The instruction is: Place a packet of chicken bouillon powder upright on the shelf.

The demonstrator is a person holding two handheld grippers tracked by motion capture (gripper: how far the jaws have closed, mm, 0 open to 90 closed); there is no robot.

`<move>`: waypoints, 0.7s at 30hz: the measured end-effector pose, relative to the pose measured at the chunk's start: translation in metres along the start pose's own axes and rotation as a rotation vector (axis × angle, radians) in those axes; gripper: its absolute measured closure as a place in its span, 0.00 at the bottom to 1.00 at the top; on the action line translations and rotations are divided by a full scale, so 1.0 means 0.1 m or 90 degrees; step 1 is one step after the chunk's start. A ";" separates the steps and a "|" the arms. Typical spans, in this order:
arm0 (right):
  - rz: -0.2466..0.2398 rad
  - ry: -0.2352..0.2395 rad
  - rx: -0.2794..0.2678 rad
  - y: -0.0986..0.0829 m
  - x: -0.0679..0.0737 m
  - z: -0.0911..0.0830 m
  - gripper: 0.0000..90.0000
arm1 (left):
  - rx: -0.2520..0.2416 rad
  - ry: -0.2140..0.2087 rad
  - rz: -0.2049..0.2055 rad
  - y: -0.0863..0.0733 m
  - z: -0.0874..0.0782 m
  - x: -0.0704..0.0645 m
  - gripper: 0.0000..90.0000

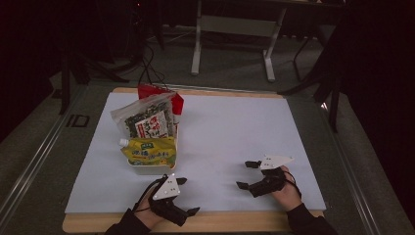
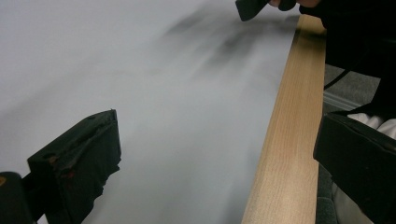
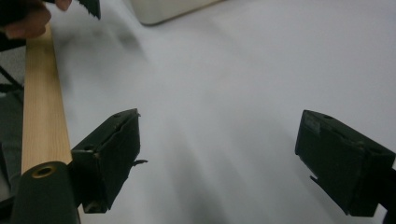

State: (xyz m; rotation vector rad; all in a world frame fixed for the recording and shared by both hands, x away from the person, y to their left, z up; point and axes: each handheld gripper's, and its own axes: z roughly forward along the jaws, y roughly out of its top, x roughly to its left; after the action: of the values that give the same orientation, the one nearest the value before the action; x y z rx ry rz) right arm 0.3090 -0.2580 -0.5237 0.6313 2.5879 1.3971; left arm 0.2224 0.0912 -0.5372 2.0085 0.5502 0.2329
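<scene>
A white bin [image 1: 147,169] stands on the left half of the white sheet [image 1: 230,127]. It holds a clear bag of dark green snacks [image 1: 147,120], a yellow spouted pouch [image 1: 149,151] and a red pack [image 1: 156,92] behind them. My left gripper [image 1: 188,196] rests near the table's front edge, just in front of the bin, open and holding nothing. In its own view the left gripper [image 2: 219,154] spans the sheet and the wooden edge [image 2: 285,140]. My right gripper [image 1: 246,175] lies at the front right, open, pointing left. The right gripper [image 3: 224,158] has only bare sheet between its jaws.
The bin's corner [image 3: 163,9] shows at the top of the right gripper view, with the other hand [image 3: 28,18] at the upper left. Beyond the table stand a white desk frame [image 1: 232,29] and cables [image 1: 147,63] on a dark floor.
</scene>
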 end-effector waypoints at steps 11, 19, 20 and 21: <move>0.021 -0.013 -0.003 -0.14 -0.07 -0.04 0.15 | 0.000 0.001 0.004 0.00 0.00 0.00 0.02; 0.019 -0.014 -0.004 -0.16 -0.10 -0.02 0.15 | 0.003 -0.002 -0.001 -0.03 0.02 0.00 0.02; 0.017 -0.016 -0.007 -0.17 -0.10 -0.02 0.15 | 0.003 -0.002 -0.001 -0.03 0.02 0.00 0.02; 0.018 -0.015 -0.008 -0.17 -0.10 -0.03 0.15 | 0.003 -0.002 -0.001 -0.03 0.02 0.00 0.02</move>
State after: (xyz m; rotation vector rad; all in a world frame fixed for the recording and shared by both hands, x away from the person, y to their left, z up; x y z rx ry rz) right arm 0.3124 -0.2724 -0.5366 0.6805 2.5598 1.4046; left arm 0.2225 0.0912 -0.5411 2.0119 0.5508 0.2285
